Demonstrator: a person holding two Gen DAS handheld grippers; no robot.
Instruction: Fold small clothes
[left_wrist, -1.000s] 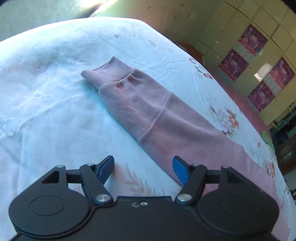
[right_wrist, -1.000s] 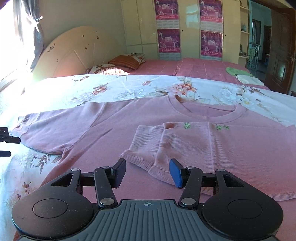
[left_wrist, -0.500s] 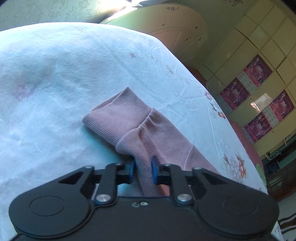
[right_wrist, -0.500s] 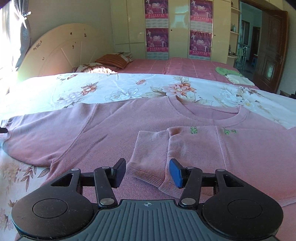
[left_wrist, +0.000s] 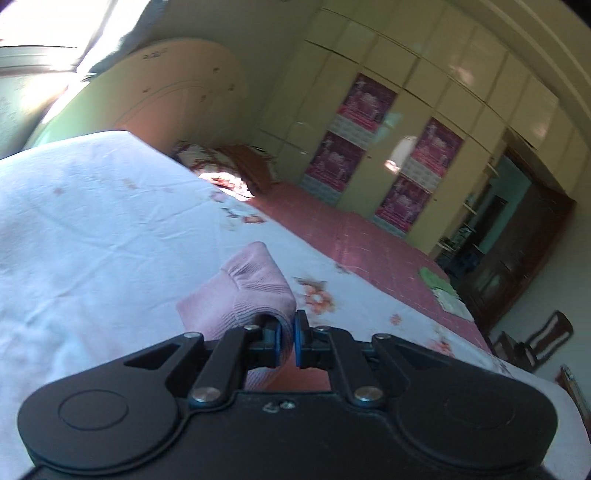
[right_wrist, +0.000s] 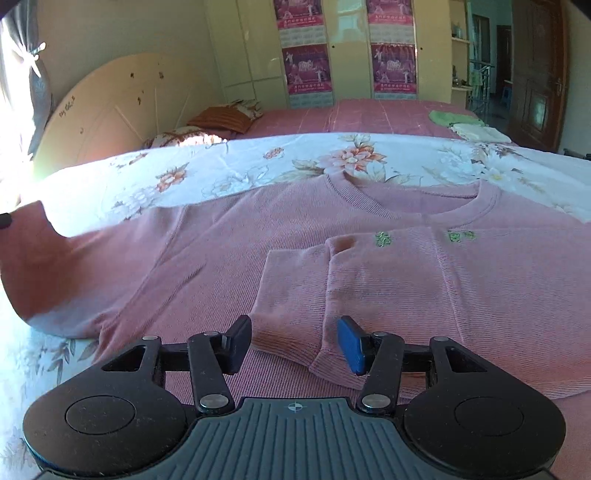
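Left gripper (left_wrist: 286, 338), black with blue pads, is clamped tight on the ribbed cuff (left_wrist: 255, 280) of the pink long-sleeve knit top (right_wrist: 369, 266); fabric bunches up over and between the jaws, lifted off the white floral bedsheet (left_wrist: 92, 229). In the right wrist view that same sleeve (right_wrist: 33, 258) shows raised at the far left edge, peeling up from the sheet.

Right gripper (right_wrist: 293, 341) has its jaws roughly half spread with nothing pinched. It hovers just over the other sleeve (right_wrist: 295, 299), which already lies folded across the chest, cuff end near the fingertips. Whether the pads touch the cloth, can't tell.

Top lies flat on the bed, round neckline (right_wrist: 417, 199) away from the camera, small green embroidery (right_wrist: 384, 239) below the collar.

Progress: looks early to mid. One sleeve folded in, second sleeve picked up but not yet laid across. Left to do, as I judge it: bring that sleeve over the body, then fold the body itself.

Containers: none in view. Only a small stack of folded green and white cloths (right_wrist: 465, 123) on the far pink checked bedcover (right_wrist: 369, 114), nothing holding them.
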